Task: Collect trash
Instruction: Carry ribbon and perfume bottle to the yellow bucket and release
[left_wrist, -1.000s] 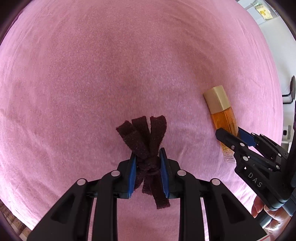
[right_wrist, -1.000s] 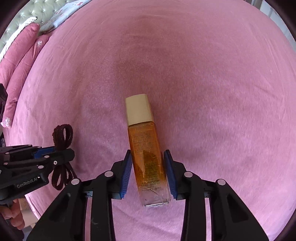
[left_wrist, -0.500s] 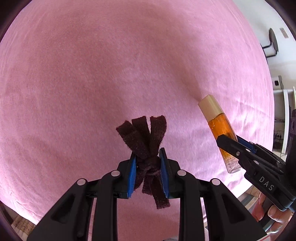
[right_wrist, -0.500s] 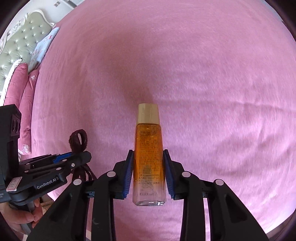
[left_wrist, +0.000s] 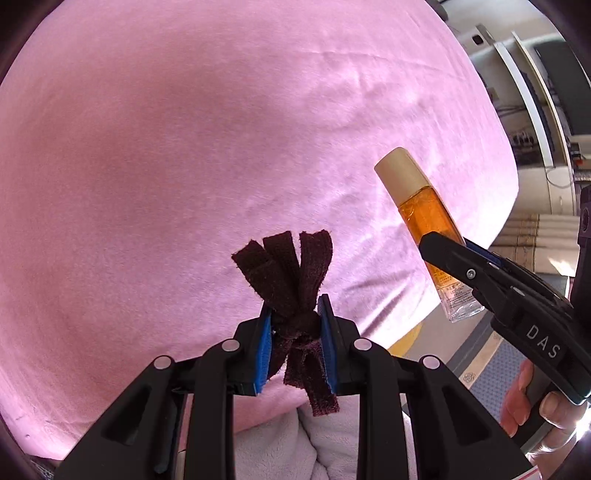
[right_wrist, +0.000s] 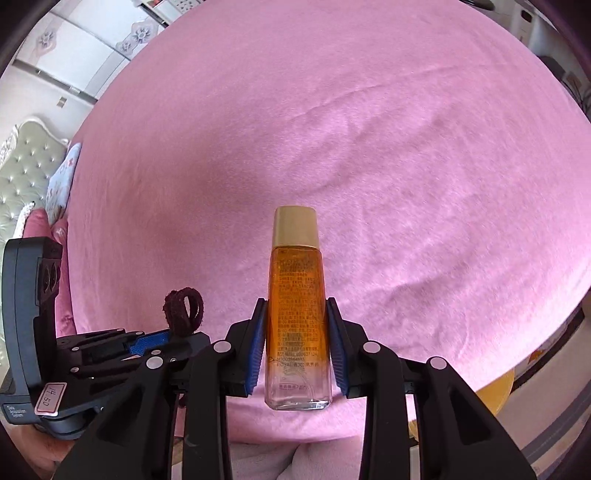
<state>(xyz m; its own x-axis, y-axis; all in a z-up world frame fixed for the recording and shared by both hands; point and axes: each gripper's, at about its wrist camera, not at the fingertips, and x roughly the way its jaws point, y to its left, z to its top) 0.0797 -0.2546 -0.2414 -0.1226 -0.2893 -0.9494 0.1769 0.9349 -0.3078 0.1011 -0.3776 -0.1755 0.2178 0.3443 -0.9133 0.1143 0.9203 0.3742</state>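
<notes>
1. The left gripper (left_wrist: 295, 325) was clamped on a knotted bundle of dark maroon fabric strips (left_wrist: 291, 280), its blue pads pressing the knot from both sides.
2. Loops of the strips fanned out above the pads, and loose ends hung below them.
3. The right gripper (right_wrist: 297, 343) was closed around an amber bottle (right_wrist: 297, 306) with a gold cap, gripping the lower half of its body.
4. The bottle stood upright between the pads, cap pointing away from the camera, its clear base below the fingers.
5. Both items were held in the air above a pink blanket (left_wrist: 184, 147), touching nothing else.
6. In the left wrist view, the right gripper (left_wrist: 465, 258) and its bottle (left_wrist: 428, 218) appeared at the right, well apart from the strips.
7. The right wrist view showed the left gripper (right_wrist: 162, 341) at lower left, with the maroon loops (right_wrist: 184, 308) rising from it.
8. A tufted headboard (right_wrist: 22, 173) and pillows sat at the far left edge.
</notes>
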